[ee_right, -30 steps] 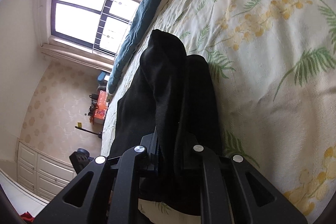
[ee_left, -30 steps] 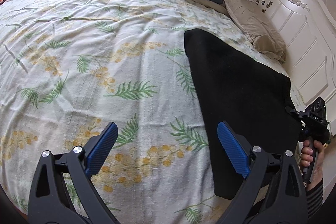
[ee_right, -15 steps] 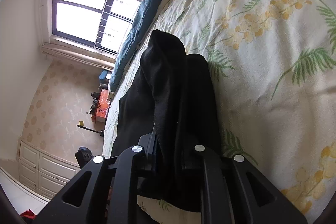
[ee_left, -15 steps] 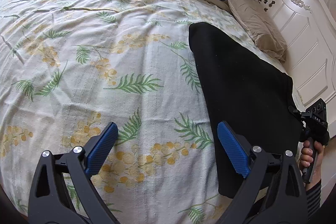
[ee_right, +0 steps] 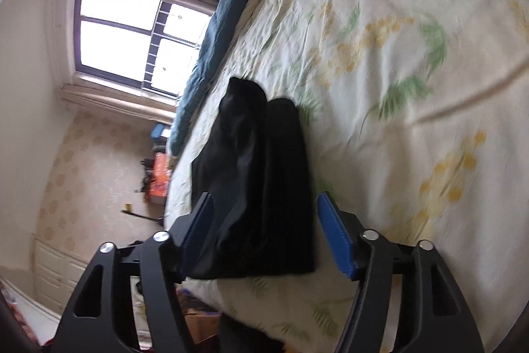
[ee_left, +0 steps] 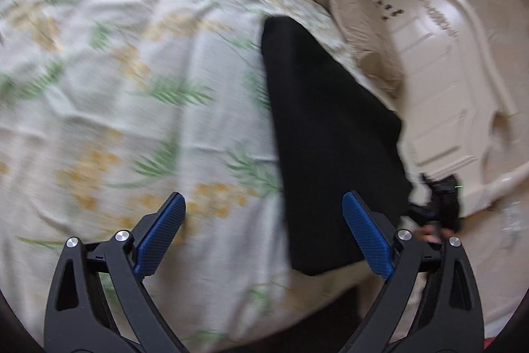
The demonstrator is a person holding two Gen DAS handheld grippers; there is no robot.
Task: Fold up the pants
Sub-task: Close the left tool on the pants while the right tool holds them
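Observation:
The black pants (ee_left: 327, 134) lie folded in a long strip on the bed near its edge; they also show in the right wrist view (ee_right: 261, 194). My left gripper (ee_left: 264, 230) is open and empty, above the sheet just left of the pants' near end. My right gripper (ee_right: 264, 234) is open, its blue pads standing apart on either side of the pants' near end, no longer touching the cloth as far as I can see. The right gripper also shows in the left wrist view (ee_left: 439, 204), blurred, just off the pants' right edge.
The bed has a floral sheet (ee_left: 132, 88), a teal blanket (ee_right: 211, 35) along the far side and a beige pillow (ee_left: 363, 32) by the white headboard (ee_left: 456, 71). A window (ee_right: 132, 35) and an orange object (ee_right: 158, 177) lie beyond the bed.
My right gripper has opened and let go of the pants, pulling back a little. My left gripper has swung right and back; both views are blurred by motion.

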